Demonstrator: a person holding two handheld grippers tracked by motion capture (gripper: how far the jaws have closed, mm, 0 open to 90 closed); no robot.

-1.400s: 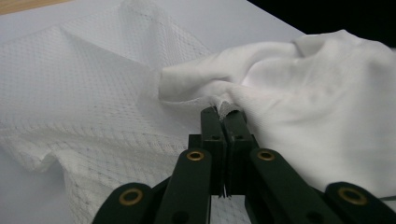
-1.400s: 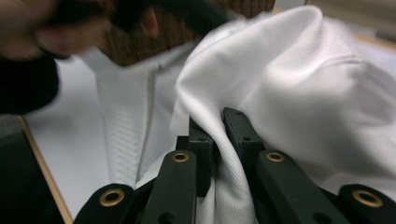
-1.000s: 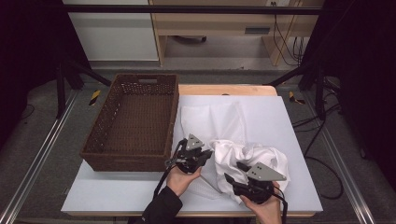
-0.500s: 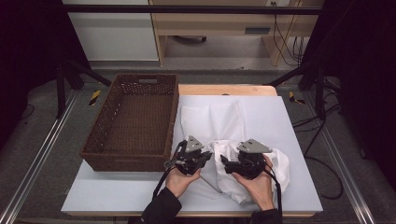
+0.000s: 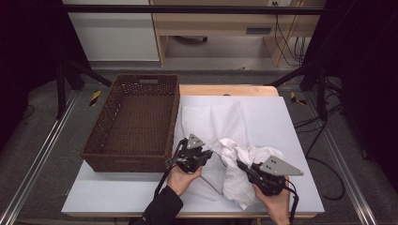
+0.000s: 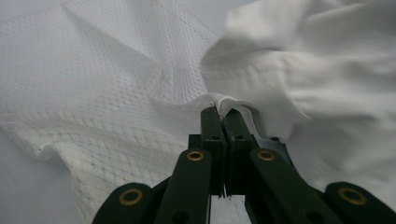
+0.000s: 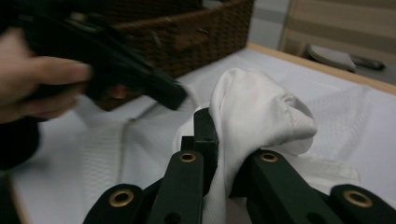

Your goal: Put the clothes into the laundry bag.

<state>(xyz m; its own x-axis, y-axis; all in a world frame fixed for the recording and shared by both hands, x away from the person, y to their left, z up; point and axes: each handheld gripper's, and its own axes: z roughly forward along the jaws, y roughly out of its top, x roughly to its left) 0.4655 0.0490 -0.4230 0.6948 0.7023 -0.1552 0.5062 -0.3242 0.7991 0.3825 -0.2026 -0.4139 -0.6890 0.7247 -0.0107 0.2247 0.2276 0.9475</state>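
Note:
A white mesh bag [image 5: 211,122] lies flat on the table, and a bunched white cloth [image 5: 248,157] rests on its near right part. My left gripper [image 5: 210,153] is at the bag's near edge. In the left gripper view the left gripper [image 6: 219,109] is shut on the hem of the mesh bag [image 6: 116,93], with the white cloth [image 6: 317,70] just to the right. My right gripper [image 5: 240,165] reaches into the cloth from the near right. In the right gripper view my right gripper [image 7: 222,126] is shut on a fold of the cloth [image 7: 261,112], which drapes over one jaw.
A brown wicker basket [image 5: 133,119] stands on the table's left half, close to the left hand; the basket [image 7: 187,28] also appears behind the other gripper [image 7: 116,65]. The white table [image 5: 291,122] is bare at the right. A wooden edge [image 5: 225,90] runs along the back.
My right gripper went forward and left into the cloth, then drew back to the near right with cloth in its jaws. The left gripper stayed put on the bag.

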